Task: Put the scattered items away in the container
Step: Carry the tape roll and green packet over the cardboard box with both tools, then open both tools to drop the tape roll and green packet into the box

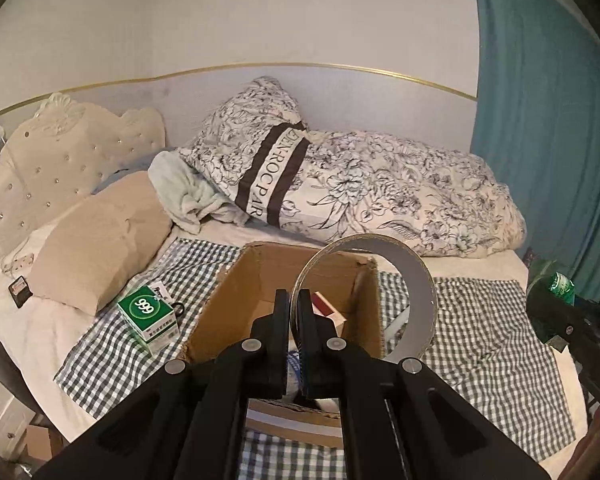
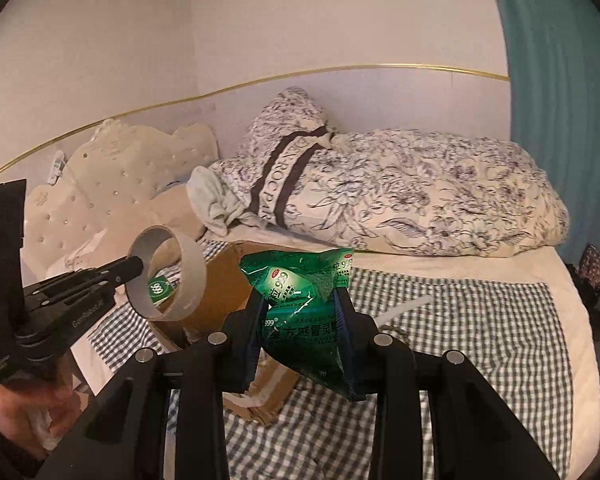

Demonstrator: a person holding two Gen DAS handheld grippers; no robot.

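1. My left gripper (image 1: 294, 316) is clamped on the wall of the tape roll (image 1: 416, 280), which hangs over the open cardboard box (image 1: 236, 300). The roll looks stiff and light; an edge pinch on the thin wall should hold, though I judge it could swing.
2. My right gripper (image 2: 300, 312) squeezes the green sachet pack (image 2: 300, 304) between both pads, beside the box. It looks soft, crinkly and slippery, so I'd grip mid-body, not a corner.
3. Further out, the green 999 box (image 1: 148, 316) sits on the checked cloth (image 1: 480, 340), left of the box. It looks rigid and light; I'd take it across its flat sides.
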